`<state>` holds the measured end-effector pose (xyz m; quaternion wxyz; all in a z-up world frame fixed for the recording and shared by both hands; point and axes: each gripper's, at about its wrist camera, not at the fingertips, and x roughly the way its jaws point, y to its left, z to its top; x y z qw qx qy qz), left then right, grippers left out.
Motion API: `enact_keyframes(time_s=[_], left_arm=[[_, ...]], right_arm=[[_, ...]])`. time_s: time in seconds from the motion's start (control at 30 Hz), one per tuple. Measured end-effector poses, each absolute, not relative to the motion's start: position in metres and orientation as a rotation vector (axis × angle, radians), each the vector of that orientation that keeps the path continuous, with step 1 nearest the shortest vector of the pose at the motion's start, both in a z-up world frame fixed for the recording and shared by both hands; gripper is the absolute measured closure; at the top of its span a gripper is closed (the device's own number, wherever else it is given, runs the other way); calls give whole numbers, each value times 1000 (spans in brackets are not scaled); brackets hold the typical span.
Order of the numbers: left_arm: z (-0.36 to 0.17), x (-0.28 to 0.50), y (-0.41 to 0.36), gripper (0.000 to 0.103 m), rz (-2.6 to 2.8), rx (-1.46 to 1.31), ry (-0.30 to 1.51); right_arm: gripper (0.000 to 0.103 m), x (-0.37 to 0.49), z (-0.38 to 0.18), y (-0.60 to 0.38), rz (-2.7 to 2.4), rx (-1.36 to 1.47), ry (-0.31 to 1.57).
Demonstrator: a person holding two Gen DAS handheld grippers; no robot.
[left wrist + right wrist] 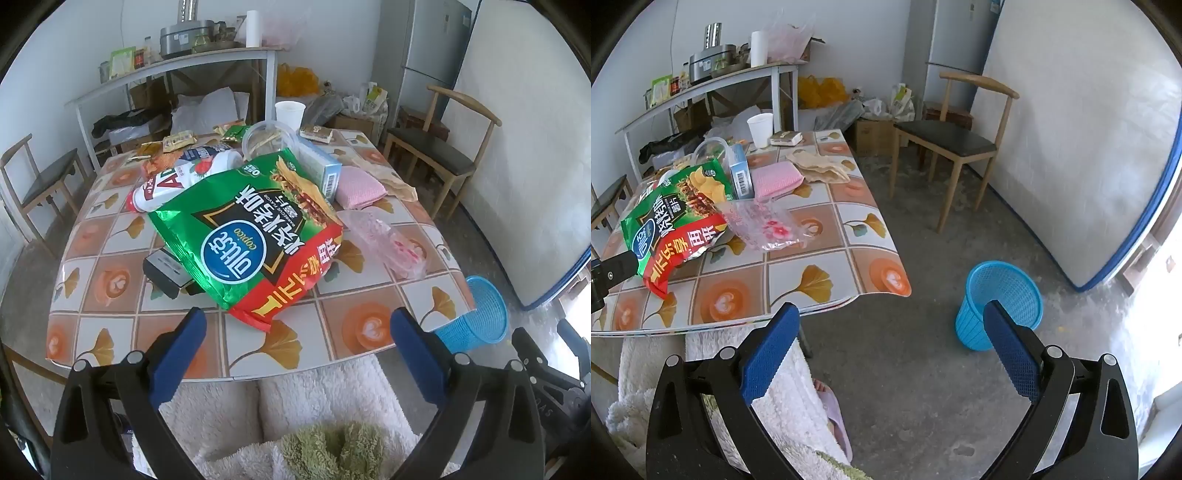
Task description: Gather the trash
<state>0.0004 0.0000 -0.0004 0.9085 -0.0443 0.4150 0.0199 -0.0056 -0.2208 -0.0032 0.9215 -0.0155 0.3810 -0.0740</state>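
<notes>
A big green and red crisp bag [255,229] [679,218] lies on the tiled table [365,328] [812,280], near its front edge. Behind the bag are a white yoghurt bottle [184,177], a clear tub [267,142], a blue and white carton [321,168] [740,171], a pink cloth [360,186] [775,179], a crumpled brown paper [388,177] [820,166] and a white cup [290,114] [761,129]. A clear pink plastic bag [391,245] [764,225] lies to the right. My left gripper [295,317] hovers open just short of the crisp bag. My right gripper [890,314] is open over the floor, beside a blue basket [1001,302] [476,317].
A black box [164,271] pokes out under the crisp bag. Wooden chairs stand left [40,184] and right [436,147] [949,147] of the table. A white mattress [1082,147] leans on the right wall. A fluffy white garment [314,406] covers the person's lap below me.
</notes>
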Motion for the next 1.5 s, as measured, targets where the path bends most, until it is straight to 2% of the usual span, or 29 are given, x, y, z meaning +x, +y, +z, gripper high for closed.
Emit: enact_keyframes(time_s=[1.5], left_arm=[[-11, -2, 7, 6, 41, -99, 868]], right_arm=[[8, -7, -6, -220, -153, -37, 784]])
